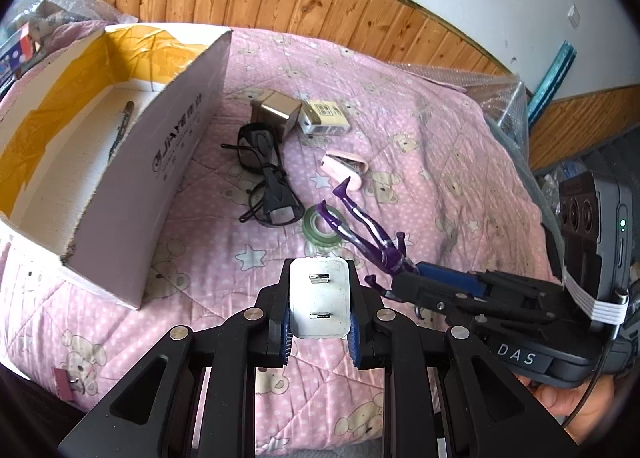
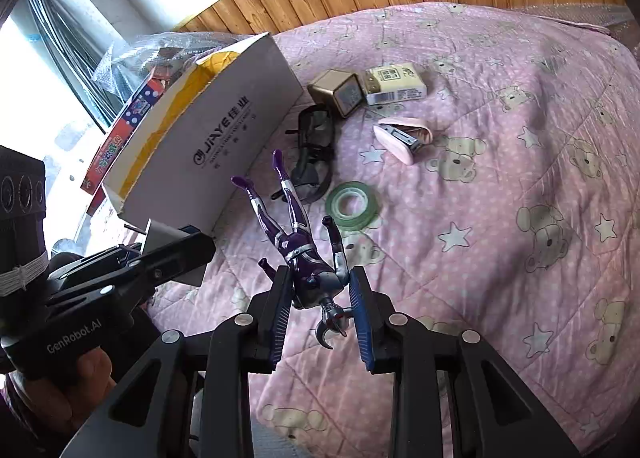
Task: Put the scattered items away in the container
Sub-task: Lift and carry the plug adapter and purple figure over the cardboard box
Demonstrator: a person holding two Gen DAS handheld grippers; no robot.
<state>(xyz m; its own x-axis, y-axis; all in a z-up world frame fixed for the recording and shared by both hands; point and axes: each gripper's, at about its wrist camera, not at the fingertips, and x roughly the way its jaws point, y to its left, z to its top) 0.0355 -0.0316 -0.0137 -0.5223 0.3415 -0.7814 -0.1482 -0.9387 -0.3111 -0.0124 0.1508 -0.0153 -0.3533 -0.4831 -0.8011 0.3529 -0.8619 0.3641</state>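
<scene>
While both of my wrist views look down on the bed (image 1: 420,178) with its pink bear-print quilt, they split the details between them. Only the left view looks into the cardboard box (image 1: 192,138) at the left of the bed: yellow tape lines its walls and a dark pen (image 1: 122,124) lies on its floor. The right view sees just the printed outer wall of that box, and beyond it a colourful carton (image 2: 128,126) which the left view only catches at its edge.

Scattered right of the box are black glasses (image 1: 264,178), a gold box (image 1: 278,110) touching a white packet (image 1: 326,118), a pink stapler (image 1: 346,170) and a green tape roll (image 1: 322,224).

My left hand-held gripper (image 1: 320,310) pinches a white plug adapter (image 1: 319,302), prongs facing the camera, above the quilt near the box's front corner. My right hand-held gripper (image 2: 320,294) is clamped on a purple and silver figure (image 2: 308,254) at the torso, legs pointing toward the box; the right view shows its horned head, hidden in the left.
</scene>
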